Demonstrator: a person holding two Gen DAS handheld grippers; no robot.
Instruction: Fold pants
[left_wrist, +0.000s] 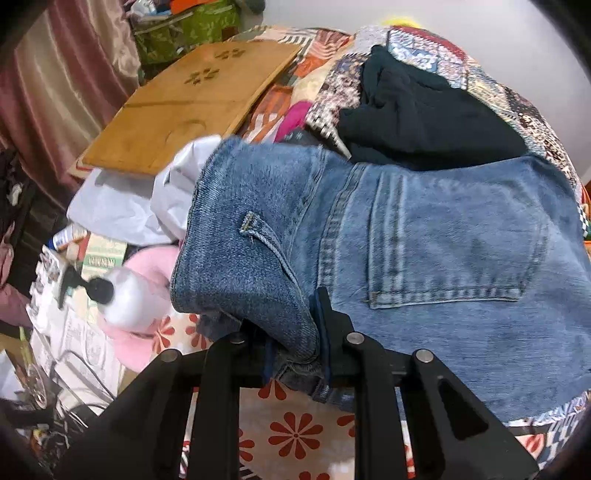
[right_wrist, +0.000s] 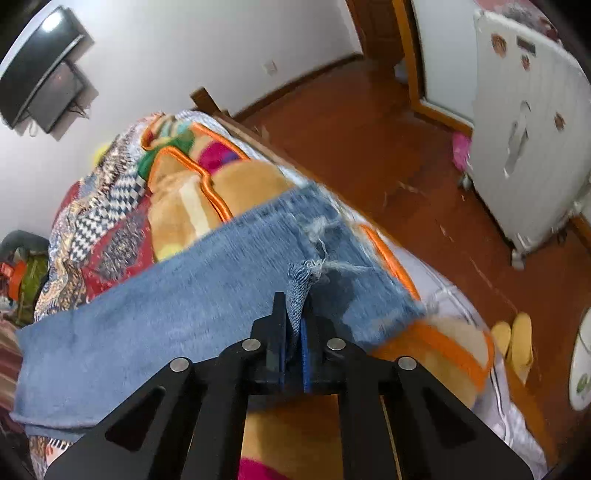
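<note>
Two tools are each pinching one pair of jeans (left_wrist: 424, 236) on a bed (right_wrist: 439, 273): left tool (left_wrist: 295, 332) gripping the waistband, right tool (right_wrist: 295, 325) gripping a frayed hem.

Both wrist views give you soft, even indoor light with no hard shadows. Ahead of your right gripper and to its left, a dark wall screen (right_wrist: 40, 66) carries a bright glare patch. The jeans hem (right_wrist: 369, 288) just beyond your right gripper (right_wrist: 295, 314) is smeared by motion blur. The fisheye bends everything near the borders, and the corners fall to black. Left of your left gripper (left_wrist: 295, 332), a white bottle (left_wrist: 129, 295) is blurred.
</note>
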